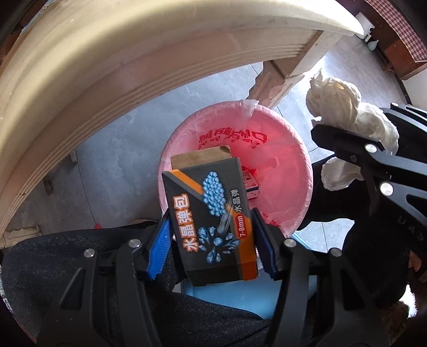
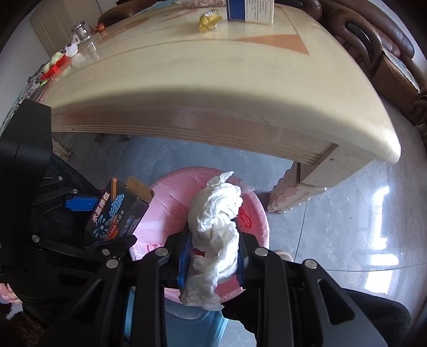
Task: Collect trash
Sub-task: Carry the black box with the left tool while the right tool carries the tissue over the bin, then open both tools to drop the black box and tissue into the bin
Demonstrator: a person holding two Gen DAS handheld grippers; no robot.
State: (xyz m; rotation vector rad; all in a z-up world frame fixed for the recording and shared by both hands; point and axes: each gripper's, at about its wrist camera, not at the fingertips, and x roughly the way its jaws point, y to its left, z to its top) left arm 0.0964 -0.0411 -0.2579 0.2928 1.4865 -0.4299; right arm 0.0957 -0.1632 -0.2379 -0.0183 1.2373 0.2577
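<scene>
Both wrist views down, sharing bin (image 1: pixel 267 149)

Counts: 1 pink-lined bin (image 1: pixel 277 149), 2 boxes — dark carton (image 1: pixel 213 227), blue-white box (image 2: pixel 249 10); 1 tissue wad (image 2: pixel 216 229), 1 gold wrapper (image 2: pixel 209 20).

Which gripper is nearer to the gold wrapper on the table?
Neither clearly: the left gripper and right gripper both hang over the pink bin, below the table edge, far from the gold wrapper.
</scene>
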